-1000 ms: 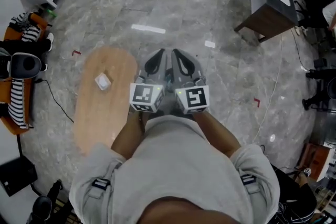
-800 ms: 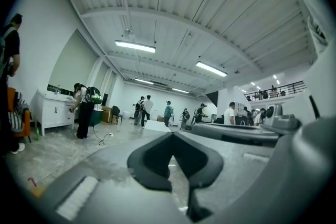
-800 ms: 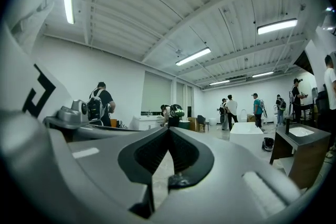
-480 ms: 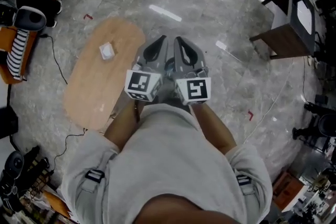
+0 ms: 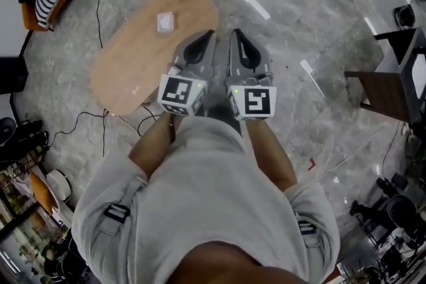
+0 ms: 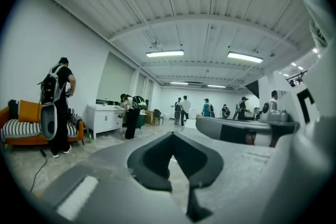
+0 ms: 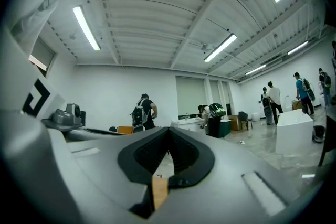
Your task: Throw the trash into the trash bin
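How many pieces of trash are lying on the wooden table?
1. A small white piece lies near the far end of the wooden table. The left gripper covers a bit of the table's edge, so another may be hidden.

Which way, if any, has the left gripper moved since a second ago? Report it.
Yes. The left gripper swung toward the wooden table: it was clear of its edge, now its tip overlaps it.

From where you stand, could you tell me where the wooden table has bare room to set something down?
The wooden table is bare from the white trash down to its near end. It is tighter along the edge beside the left gripper.
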`<state>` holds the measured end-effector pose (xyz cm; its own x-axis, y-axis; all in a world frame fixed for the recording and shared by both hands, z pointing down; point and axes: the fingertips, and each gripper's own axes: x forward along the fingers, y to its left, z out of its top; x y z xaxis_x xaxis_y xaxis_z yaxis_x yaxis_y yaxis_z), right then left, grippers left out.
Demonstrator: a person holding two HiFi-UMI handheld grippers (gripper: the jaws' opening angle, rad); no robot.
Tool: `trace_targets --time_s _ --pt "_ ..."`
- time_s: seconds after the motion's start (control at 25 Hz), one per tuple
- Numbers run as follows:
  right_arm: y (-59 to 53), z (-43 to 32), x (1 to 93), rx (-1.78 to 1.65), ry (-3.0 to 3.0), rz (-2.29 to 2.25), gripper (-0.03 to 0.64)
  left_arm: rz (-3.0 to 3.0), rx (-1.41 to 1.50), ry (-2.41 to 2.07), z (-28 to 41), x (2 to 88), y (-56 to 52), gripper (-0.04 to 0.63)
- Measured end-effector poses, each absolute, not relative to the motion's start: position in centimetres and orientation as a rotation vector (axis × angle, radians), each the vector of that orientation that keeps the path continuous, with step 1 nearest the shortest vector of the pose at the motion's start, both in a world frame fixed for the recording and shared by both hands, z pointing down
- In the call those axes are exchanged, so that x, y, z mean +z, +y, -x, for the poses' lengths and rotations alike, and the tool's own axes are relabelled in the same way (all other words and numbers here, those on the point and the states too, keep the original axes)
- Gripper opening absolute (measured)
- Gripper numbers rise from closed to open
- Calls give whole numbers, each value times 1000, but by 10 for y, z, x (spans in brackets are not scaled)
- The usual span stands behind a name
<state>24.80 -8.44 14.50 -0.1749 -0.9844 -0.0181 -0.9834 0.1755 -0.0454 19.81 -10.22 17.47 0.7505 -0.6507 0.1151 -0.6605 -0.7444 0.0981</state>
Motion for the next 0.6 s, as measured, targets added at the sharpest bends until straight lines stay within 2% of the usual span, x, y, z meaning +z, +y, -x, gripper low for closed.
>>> trace_targets --time_s 0.6 --pt "-146 -124 157 -55 2608 1771 8 -2662 54 -1290 -73 184 -155 18"
